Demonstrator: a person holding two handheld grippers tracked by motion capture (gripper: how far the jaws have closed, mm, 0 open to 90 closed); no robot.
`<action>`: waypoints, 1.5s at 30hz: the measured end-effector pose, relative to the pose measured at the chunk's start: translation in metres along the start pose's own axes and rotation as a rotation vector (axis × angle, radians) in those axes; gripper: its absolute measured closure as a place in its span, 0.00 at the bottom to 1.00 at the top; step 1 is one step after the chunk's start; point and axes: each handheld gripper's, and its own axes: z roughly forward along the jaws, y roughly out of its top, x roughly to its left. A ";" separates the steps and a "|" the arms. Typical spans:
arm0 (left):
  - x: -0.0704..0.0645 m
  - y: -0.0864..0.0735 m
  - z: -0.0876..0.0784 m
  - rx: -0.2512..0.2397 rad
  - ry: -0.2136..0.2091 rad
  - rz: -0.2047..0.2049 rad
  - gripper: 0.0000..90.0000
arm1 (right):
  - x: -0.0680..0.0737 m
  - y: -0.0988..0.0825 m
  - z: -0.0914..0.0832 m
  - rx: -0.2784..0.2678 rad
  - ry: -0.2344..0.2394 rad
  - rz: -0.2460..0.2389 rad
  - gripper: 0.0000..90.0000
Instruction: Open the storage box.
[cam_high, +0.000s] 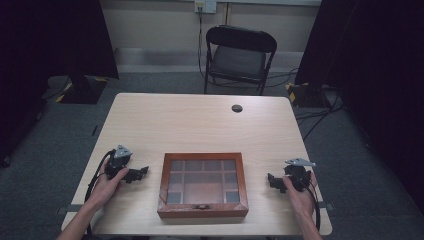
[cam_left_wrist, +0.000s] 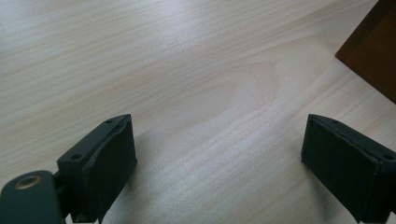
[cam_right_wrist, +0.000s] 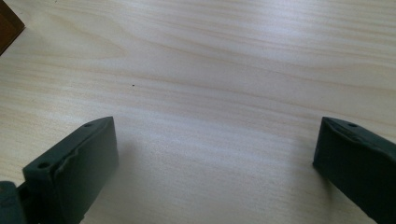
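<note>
I see a wooden box (cam_high: 202, 184) with a glass-paned lid lying flat and closed at the near middle of the table (cam_high: 200, 125). Its longer sides run left to right, and its small front clasp faces me. My left gripper (cam_high: 131, 173) rests on the table to the box's left, jaws spread wide with nothing between them. My right gripper (cam_high: 276, 181) sits to its right, jaws equally wide and empty.

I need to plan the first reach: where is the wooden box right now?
In the high view the wooden box sits at the table's near edge, centred between the left gripper and the right gripper, touching neither.
</note>
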 end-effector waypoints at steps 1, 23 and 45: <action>0.000 0.000 0.000 -0.001 -0.002 -0.003 0.10 | 0.000 0.000 0.000 0.000 -0.001 0.001 0.00; 0.000 0.000 0.000 -0.001 0.001 -0.002 0.10 | 0.016 0.021 -0.033 -0.067 0.184 -0.030 0.27; 0.001 0.001 0.001 0.005 0.000 0.001 0.09 | 0.081 0.046 -0.064 -0.134 0.467 -0.177 0.40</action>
